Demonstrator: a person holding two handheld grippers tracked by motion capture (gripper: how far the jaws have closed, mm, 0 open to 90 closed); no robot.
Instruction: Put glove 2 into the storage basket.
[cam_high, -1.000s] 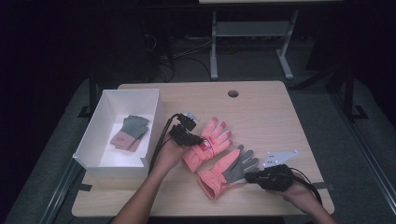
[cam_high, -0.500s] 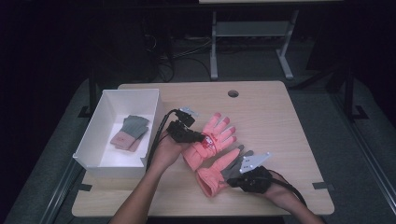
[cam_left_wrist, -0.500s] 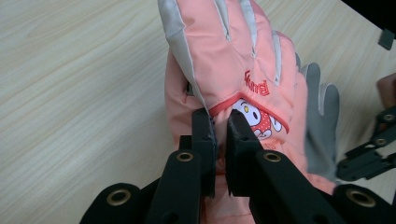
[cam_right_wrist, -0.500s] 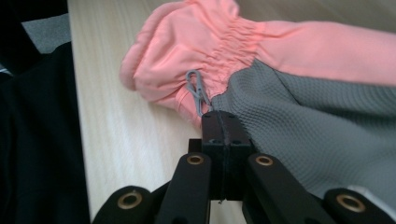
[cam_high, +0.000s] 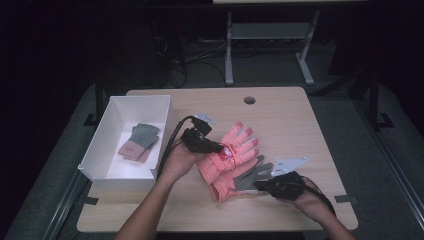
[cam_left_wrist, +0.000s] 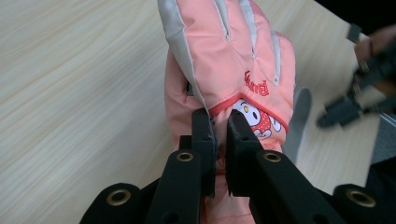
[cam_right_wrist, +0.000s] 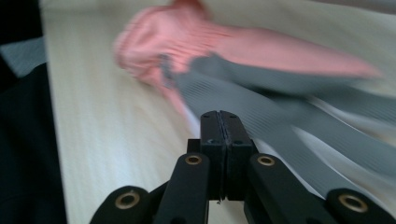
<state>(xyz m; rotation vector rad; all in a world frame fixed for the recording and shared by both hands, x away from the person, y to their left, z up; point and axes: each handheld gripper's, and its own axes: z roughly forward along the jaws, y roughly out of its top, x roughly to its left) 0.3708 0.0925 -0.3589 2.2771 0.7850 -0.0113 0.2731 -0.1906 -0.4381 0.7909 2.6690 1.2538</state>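
Pink glove (cam_high: 235, 150): lies palm-down at centre of high view, fingers toward upper right, on light wood table (cam_high: 300, 125); cartoon patch & red lettering on its back.
Grey-palmed glove (cam_high: 250, 172): partly under the pink one, w/ grey fingers sticking out toward lower right.
Left gripper (cam_high: 212, 146): centre-left of high view; in left gripper view jaws nearly closed, pinching a fold of pink fabric (cam_left_wrist: 219, 105) at the cuff seam.
Right gripper (cam_high: 260, 186): lower right of high view; in right gripper view, jaws pressed fully together at the grey glove's edge (cam_right_wrist: 261, 121). Blurred, so can't tell if any fabric is caught.
White bin (cam_high: 95, 155): left of frame, another glove pair (cam_high: 139, 141) inside.
Likely step: lifting pink glove off its mate, prob. to pair or bin them.
Doing it well: keep left pinch firm on cuff, raise slowly; right gripper should pin or grip grey glove so the two part cleanly, w/o dragging.
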